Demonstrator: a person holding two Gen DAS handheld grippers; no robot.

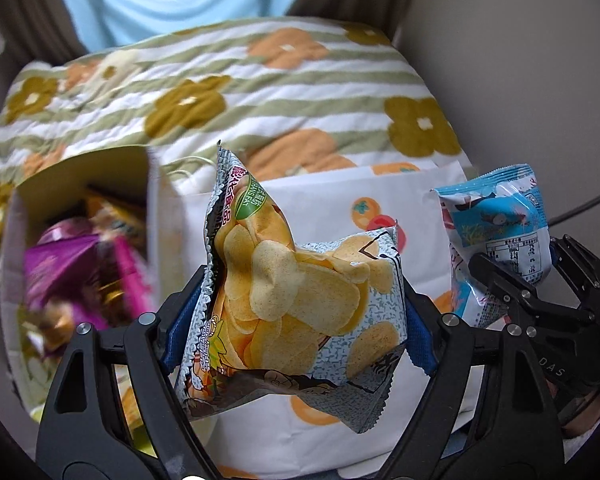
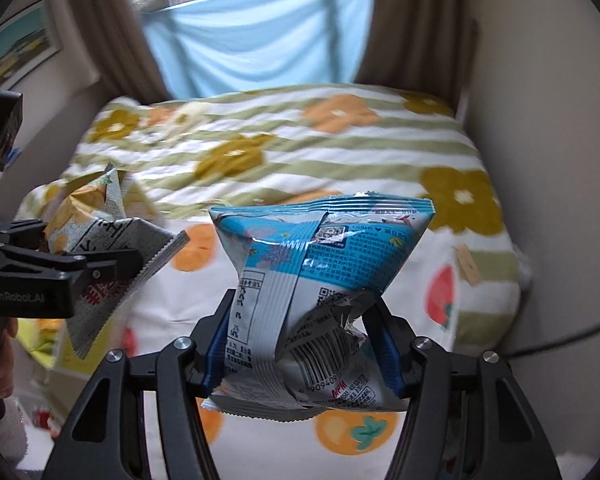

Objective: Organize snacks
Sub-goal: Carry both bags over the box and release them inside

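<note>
A potato chip bag (image 1: 292,280), pale with yellow chips printed on it, hangs in the air with my left gripper (image 1: 300,300) shut on it, blue pads pressing both sides. The right wrist view shows that chip bag (image 2: 100,216) and left gripper (image 2: 100,268) at the left edge. My right gripper (image 2: 304,340) is shut on a blue and white snack bag (image 2: 324,248), crumpled at its lower half. In the left wrist view, this blue bag (image 1: 496,216) and the right gripper (image 1: 516,280) are at the right. Both bags are lifted above a fruit-print cloth (image 2: 420,312).
An open box (image 1: 80,176) at the left holds purple and orange snack packets (image 1: 72,264). Behind lies a striped bedspread with flowers (image 1: 260,92). A wall (image 2: 540,120) and a dark cable (image 2: 572,336) run along the right. A hand (image 2: 0,360) grips the left tool.
</note>
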